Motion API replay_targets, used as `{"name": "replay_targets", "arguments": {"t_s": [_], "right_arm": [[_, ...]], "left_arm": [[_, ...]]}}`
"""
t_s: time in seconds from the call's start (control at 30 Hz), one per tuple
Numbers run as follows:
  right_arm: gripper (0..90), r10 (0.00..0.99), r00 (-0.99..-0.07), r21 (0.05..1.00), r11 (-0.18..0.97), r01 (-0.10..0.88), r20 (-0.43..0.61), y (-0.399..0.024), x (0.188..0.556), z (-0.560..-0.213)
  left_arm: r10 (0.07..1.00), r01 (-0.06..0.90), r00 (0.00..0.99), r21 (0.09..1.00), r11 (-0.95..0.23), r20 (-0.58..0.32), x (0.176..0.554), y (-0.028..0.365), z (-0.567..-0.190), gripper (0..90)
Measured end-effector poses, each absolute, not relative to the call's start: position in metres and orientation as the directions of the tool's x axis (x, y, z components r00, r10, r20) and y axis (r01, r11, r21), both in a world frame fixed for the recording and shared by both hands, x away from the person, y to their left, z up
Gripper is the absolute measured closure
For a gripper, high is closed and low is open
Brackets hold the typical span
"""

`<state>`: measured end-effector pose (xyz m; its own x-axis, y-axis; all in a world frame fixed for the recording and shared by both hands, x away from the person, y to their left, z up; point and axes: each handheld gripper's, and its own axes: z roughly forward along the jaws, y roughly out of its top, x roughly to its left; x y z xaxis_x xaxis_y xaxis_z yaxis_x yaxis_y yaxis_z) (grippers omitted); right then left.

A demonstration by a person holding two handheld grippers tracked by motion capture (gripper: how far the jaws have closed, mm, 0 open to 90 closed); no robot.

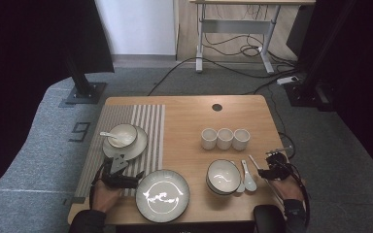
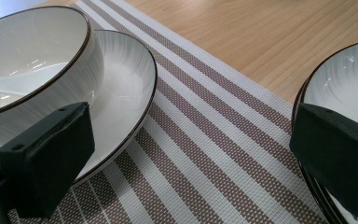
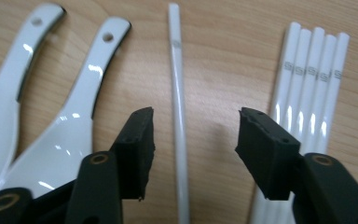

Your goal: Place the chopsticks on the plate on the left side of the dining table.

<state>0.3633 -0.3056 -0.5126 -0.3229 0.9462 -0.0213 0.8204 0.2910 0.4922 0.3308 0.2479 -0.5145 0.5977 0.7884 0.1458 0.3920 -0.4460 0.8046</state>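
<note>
Only thing I can actually read is a big "9" marked on the grey floor (image 1: 39, 145), left of the table. The white chopsticks (image 3: 307, 93) have small grey printed marks, too blurry to read.

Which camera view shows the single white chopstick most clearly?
The right gripper view: the single white chopstick lies on the table between the open jaws of the right hand-held gripper, untouched. The high view shows it as a thin line beside the spoons.
</note>
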Motion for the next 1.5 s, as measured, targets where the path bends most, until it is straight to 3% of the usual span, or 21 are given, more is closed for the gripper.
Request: {"name": "replay_targets", "arguments": {"t_s": [0.13, 0.23, 0.57, 0.77, 1.1, 1.5], "right_arm": [[37.1, 0.938, -0.344, 0.438, 0.325, 0.839, -0.036, -0.304, 0.366, -0.508], [37.4, 0.929, -0.370, 0.382, 0.351, 0.855, -0.026, -0.302, 0.370, -0.504], [60.6, 0.881, -0.472, 0.240, 0.466, 0.851, -0.035, -0.295, 0.381, -0.501], [70.1, 0.871, -0.490, 0.188, 0.488, 0.853, -0.034, -0.292, 0.387, -0.506], [80.6, 0.873, -0.488, 0.139, 0.485, 0.863, -0.015, -0.293, 0.396, -0.511], [83.3, 0.891, -0.453, 0.067, 0.450, 0.890, 0.031, -0.294, 0.409, -0.511]], "left_arm": [[0.788, 0.389, 0.598, 0.806, -0.445, 0.146, 0.331, 0.248, -0.514, 0.0], [0.787, 0.387, 0.598, 0.807, -0.445, 0.147, 0.331, 0.248, -0.514, 0.0], [0.786, 0.384, 0.599, 0.808, -0.446, 0.149, 0.330, 0.248, -0.514, 0.0], [0.787, 0.385, 0.599, 0.808, -0.446, 0.149, 0.330, 0.248, -0.514, 0.0], [0.785, 0.383, 0.601, 0.808, -0.448, 0.150, 0.330, 0.248, -0.514, 0.0], [0.784, 0.380, 0.601, 0.808, -0.450, 0.154, 0.330, 0.247, -0.514, 0.0]]}}
